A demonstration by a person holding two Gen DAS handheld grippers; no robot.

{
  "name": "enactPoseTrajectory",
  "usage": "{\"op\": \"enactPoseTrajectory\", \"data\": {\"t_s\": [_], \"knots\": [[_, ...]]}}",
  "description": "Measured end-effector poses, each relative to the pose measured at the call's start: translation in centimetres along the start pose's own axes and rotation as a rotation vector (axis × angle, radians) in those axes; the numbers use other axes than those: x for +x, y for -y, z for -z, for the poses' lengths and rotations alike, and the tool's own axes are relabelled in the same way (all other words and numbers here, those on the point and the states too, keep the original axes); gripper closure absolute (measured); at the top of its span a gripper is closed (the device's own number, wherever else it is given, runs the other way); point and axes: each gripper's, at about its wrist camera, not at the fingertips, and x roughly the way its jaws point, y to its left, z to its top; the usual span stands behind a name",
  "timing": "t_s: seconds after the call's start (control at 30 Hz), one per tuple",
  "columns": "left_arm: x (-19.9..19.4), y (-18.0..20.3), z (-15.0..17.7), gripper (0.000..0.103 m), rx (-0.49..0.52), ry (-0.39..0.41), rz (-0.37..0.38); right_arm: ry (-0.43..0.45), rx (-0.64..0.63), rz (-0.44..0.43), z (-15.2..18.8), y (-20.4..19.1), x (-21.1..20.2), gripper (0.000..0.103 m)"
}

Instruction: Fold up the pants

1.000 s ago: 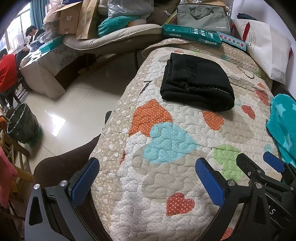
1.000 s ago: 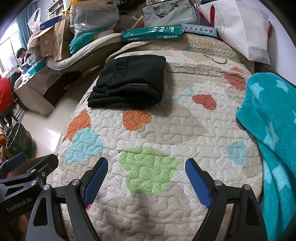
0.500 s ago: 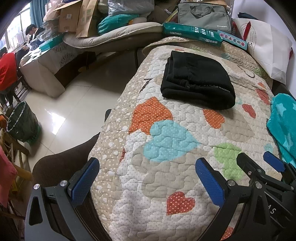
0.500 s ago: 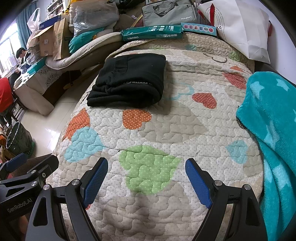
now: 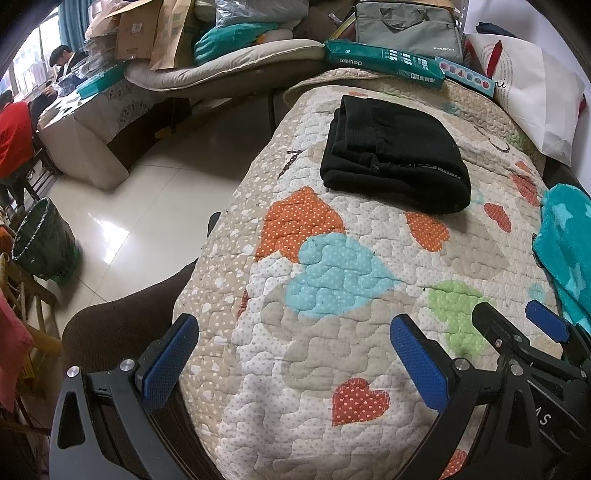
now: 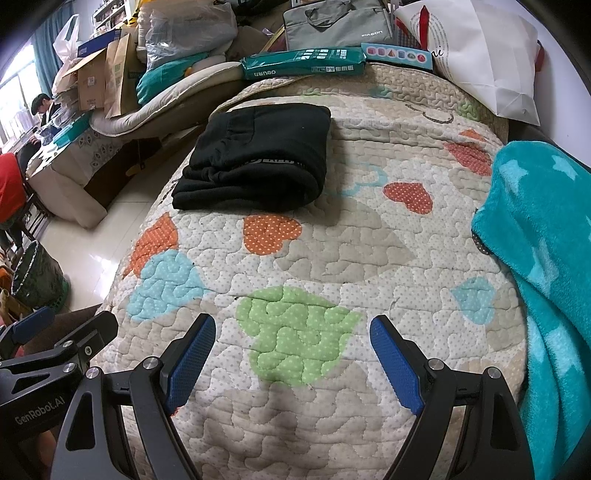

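Observation:
The black pants [image 5: 395, 155] lie folded in a thick rectangle on the far part of the quilted heart-print cover [image 5: 332, 332]; they also show in the right wrist view [image 6: 255, 158]. My left gripper [image 5: 291, 339] is open and empty, low over the near left edge of the cover, well short of the pants. My right gripper [image 6: 291, 343] is open and empty over a green heart patch, also well short of them. The right gripper's fingers [image 5: 543, 325] show at the lower right of the left wrist view.
A teal fleece blanket [image 6: 546, 240] lies along the cover's right side. A green box [image 6: 303, 62], a grey bag [image 6: 336, 22] and a white paper bag [image 6: 484, 55] stand behind the cover. Tiled floor [image 5: 147, 206] and a bin [image 5: 44, 243] are to the left.
Both grippers stay open. The views have shifted only slightly; the pants have not moved.

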Motion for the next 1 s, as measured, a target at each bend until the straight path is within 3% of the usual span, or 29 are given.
{"op": "enactPoseTrajectory", "data": {"t_s": [1.0], "knots": [[-0.09, 0.08, 0.02, 0.0, 0.012, 0.011, -0.007, -0.016, -0.005, 0.003, 0.11, 0.2, 0.48, 0.012]]}}
